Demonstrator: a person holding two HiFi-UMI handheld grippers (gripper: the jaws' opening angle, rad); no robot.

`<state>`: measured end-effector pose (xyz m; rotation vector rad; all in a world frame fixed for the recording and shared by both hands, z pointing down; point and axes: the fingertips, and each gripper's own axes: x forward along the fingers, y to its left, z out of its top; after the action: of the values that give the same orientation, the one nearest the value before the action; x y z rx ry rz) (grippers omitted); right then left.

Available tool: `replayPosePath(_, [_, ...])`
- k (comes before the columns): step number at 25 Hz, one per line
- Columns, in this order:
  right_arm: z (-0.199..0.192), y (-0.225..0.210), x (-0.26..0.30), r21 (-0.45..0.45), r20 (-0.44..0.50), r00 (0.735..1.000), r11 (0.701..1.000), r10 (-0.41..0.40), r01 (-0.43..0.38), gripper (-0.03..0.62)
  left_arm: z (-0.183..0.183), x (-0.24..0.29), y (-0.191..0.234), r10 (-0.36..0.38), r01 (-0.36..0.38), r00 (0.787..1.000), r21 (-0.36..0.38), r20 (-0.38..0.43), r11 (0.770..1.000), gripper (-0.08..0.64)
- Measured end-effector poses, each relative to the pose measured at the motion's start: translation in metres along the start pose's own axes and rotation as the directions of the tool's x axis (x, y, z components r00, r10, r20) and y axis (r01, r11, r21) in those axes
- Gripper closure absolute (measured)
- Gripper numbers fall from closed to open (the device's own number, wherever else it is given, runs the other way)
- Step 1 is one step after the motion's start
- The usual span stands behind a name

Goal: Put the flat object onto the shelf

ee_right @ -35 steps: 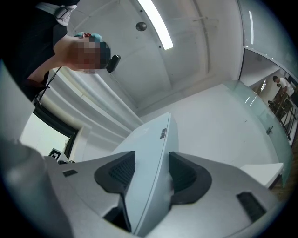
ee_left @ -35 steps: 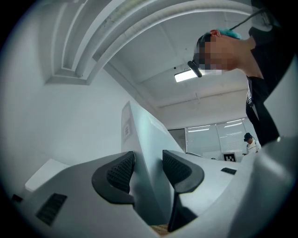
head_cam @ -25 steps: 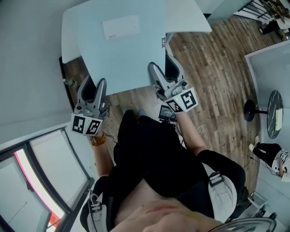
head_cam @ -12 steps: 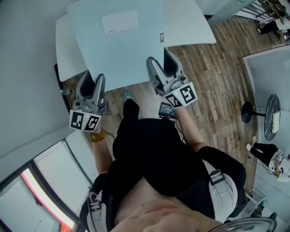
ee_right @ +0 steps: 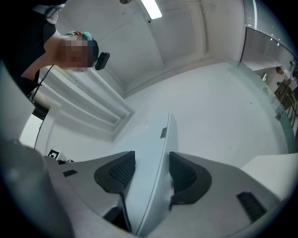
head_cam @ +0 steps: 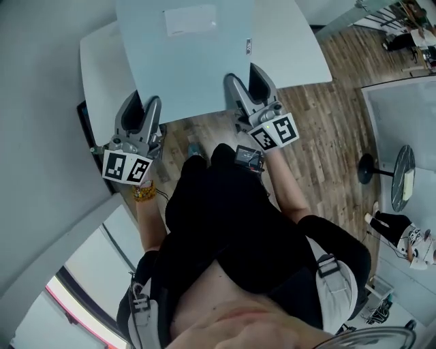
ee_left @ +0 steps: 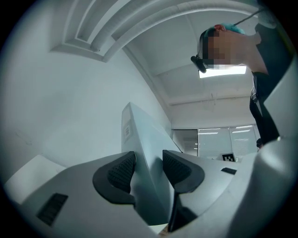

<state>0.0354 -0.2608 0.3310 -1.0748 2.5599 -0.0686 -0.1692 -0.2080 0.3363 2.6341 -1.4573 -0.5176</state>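
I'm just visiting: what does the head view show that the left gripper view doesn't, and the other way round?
Head view only: the right gripper on the flat panel's near edge, the panel's white label, the wooden floor. Left gripper view only: a ceiling light, and the left gripper's dark pads clamping the panel's edge. Both: the flat panel, the left gripper, the person.

Lighting bright and even. A ceiling strip light (ee_left: 223, 70) glares above and right of the left jaws; a second strip light (ee_right: 151, 9) shines above the right jaws. Dark pads (ee_left: 122, 169) sit in soft shadow against the pale panel (ee_left: 144, 139). Both gripper views bow and darken at their edges.
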Motion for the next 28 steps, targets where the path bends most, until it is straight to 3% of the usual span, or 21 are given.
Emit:
replayPosePath(8, [-0.067,-0.047,0.012,0.056,-0.135,0.989,0.996,-0.057,0.065,0.367,-0.071,0.021,0.039,0.032,-0.050,0.990,-0.131,-0.134,0.990,0.365])
replayPosePath(14, [-0.141,-0.065,0.009,0.088,-0.265,0.961,0.991,-0.075,0.102,0.367,-0.141,0.010,0.072,0.057,-0.108,0.971,-0.213,-0.230,0.971,0.364])
replayPosePath(23, [-0.221,-0.083,-0.017,0.131,-0.426,0.898,0.974,-0.110,0.182,0.365,-0.216,-0.008,0.089,0.072,-0.189,0.921,-0.277,-0.384,0.942,0.364])
replayPosePath(28, [-0.257,-0.092,-0.025,0.151,-0.498,0.860,0.965,-0.111,0.213,0.362,-0.250,-0.016,0.099,0.097,-0.254,0.874,-0.278,-0.475,0.927,0.356])
